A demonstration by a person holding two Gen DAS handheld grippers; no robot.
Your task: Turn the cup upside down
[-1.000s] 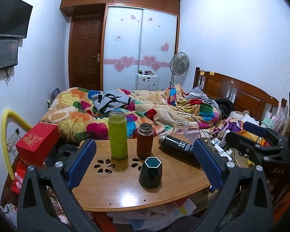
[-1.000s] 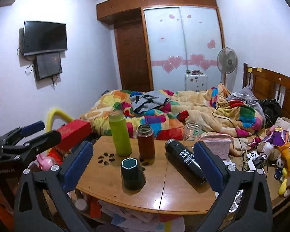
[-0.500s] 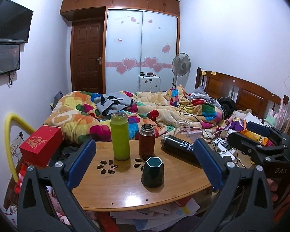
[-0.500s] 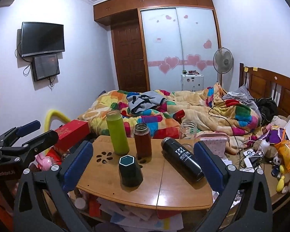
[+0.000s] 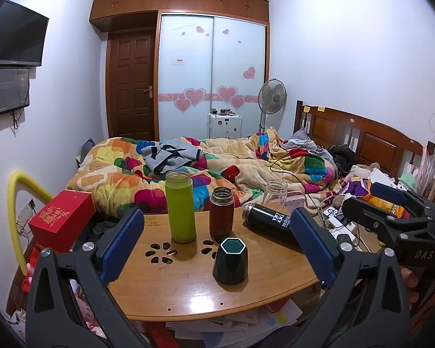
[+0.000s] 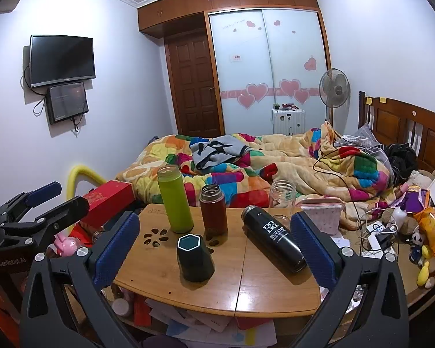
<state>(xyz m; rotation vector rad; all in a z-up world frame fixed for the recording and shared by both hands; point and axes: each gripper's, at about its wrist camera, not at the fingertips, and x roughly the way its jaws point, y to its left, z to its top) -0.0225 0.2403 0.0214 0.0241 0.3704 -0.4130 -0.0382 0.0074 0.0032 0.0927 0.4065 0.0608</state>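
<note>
**Cup upright, nothing grasped – flip not started**

The dark green hexagonal ceramic cup (image 5: 230,261) stands upright, mouth up, on the round wooden desk (image 5: 188,295), near the front-centre. In the left wrist view it sits at about 6 o'clock from the short brown metal flask (image 5: 221,217), close to it but apart. The tall lime-green bottle (image 5: 180,206) stands at 10 o'clock from the cup; the black flask lying on its side (image 5: 271,224) is at 2 o'clock, clear of it.

Left gripper (image 5: 217,243): fingers spread wide, empty, cup between them in the view but further out, no contact. Right gripper (image 6: 214,245): fingers also wide, empty, cup (image 6: 195,258) slightly left of centre, untouched.

Progress judgement: zero steps done. Left to do: approach, close on the cup walls, lift, rotate it, set it mouth-down. The brown flask just behind the cup looks like the main knock risk on approach.
</note>
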